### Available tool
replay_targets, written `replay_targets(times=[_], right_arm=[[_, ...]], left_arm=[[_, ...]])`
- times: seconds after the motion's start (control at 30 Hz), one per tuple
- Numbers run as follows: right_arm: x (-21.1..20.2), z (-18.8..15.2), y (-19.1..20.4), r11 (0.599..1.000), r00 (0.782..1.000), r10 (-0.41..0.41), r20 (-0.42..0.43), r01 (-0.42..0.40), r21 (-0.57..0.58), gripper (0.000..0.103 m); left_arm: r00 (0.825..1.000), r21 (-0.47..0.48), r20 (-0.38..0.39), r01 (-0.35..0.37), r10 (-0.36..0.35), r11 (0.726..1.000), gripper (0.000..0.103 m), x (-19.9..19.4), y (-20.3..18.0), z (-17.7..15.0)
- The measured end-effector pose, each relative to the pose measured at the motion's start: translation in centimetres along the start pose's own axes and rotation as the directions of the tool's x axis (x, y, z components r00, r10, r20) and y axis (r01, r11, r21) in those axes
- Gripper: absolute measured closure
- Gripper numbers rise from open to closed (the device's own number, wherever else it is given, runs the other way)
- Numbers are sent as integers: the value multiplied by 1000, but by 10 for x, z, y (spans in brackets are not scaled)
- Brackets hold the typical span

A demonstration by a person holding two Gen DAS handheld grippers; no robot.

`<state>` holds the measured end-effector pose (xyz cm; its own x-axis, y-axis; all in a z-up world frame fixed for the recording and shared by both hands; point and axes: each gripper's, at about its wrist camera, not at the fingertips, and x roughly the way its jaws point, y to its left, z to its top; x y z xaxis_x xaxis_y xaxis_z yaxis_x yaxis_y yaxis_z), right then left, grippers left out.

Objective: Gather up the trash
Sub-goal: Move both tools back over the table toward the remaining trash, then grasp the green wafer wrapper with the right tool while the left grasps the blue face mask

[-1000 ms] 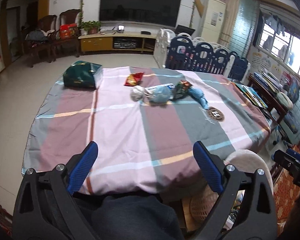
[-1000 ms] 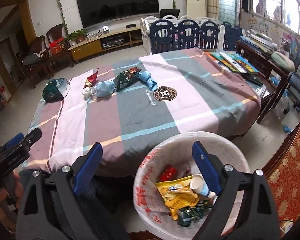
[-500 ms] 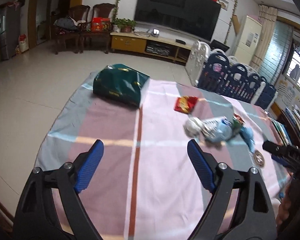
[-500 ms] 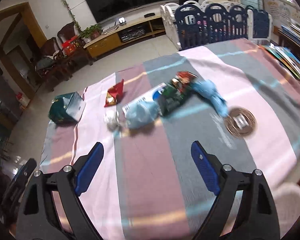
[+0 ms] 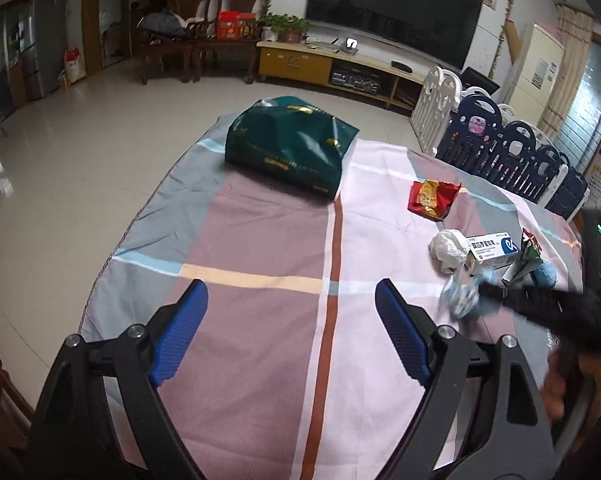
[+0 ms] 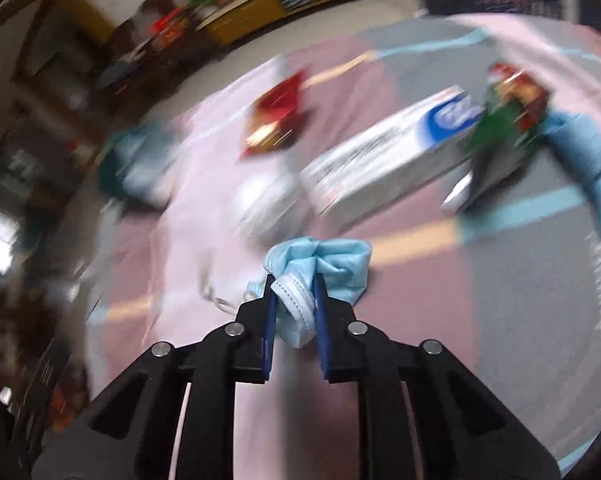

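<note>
Trash lies in a row on the striped tablecloth (image 5: 260, 320): a red snack wrapper (image 5: 432, 200), a white paper wad (image 5: 450, 246), a white and blue medicine box (image 5: 492, 248) and a green wrapper (image 5: 528, 256). My right gripper (image 6: 294, 284) is closing its jaws, and the pads pinch a crumpled blue face mask (image 6: 324, 260) just in front of the box (image 6: 388, 152) and the wad (image 6: 266, 204). In the left wrist view the mask (image 5: 464, 296) sits at the tip of that blurred gripper (image 5: 484, 292). My left gripper (image 5: 289, 286) hangs open over bare cloth with nothing between its fingers.
A dark green bag (image 5: 288, 152) lies at the far left end of the table. A light blue cloth (image 6: 592, 160) lies right of the green wrapper (image 6: 504, 128). Beyond the table are tiled floor, a TV cabinet (image 5: 320, 64) and a playpen fence (image 5: 500, 140).
My right gripper swung from above the trash bin to the table and closed on the blue mask. My left gripper moved forward over the table's left part, its jaws still open.
</note>
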<state>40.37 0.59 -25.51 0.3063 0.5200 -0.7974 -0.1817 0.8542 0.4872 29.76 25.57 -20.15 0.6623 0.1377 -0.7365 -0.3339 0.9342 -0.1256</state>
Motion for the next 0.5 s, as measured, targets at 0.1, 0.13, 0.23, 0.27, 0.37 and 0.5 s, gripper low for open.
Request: replay_targets(times=[0.1, 0.13, 0.23, 0.27, 0.37, 0.5], right_arm=[[-21, -22, 21, 984, 988, 125, -91, -136, -119, 64], [-37, -20, 17, 985, 992, 118, -45, -123, -121, 35], [-78, 5, -17, 1000, 986, 21, 166, -23, 6, 20], [-84, 16, -32, 995, 977, -63, 205, 46, 83, 20], [-80, 46, -71, 946, 939, -261, 226, 202, 252, 20], [-43, 74, -85, 883, 878, -450, 161, 412, 224, 23]], left_arm=[[1000, -2, 2, -2, 2, 1000, 17, -3, 1, -2], [1000, 7, 1, -2, 2, 1000, 17, -4, -1, -3], [1000, 34, -9, 10, -10, 999, 17, -3, -6, -6], [1000, 45, -13, 16, -16, 999, 17, -2, -9, -7], [999, 75, -31, 34, -32, 997, 17, 1, -15, -9], [999, 145, -27, 27, -24, 989, 16, 2, -28, -13]])
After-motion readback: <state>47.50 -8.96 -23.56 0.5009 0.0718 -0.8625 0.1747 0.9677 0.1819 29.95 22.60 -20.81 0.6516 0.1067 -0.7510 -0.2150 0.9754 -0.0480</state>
